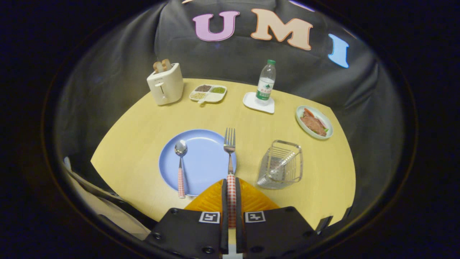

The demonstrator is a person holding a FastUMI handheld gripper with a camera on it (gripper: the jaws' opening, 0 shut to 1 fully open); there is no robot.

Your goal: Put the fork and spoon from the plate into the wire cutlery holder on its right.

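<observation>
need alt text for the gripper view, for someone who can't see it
The hand-held gripper is shut on the fork by its checked handle, tines pointing away over the blue plate's right rim. A spoon lies on the plate's left side, and the wire cutlery holder stands to the right.

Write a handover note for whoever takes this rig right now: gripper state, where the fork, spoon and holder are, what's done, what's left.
Gripper: shut on the fork, both fingers pressing its checked handle; the tines point away over the right rim of the blue plate.
Spoon: lying on the plate's left side, untouched.
Wire cutlery holder: right of the plate, no fork or spoon in it yet.
Done: fork grasped.
Left: move the fork into the holder, then do the same with the spoon.
</observation>
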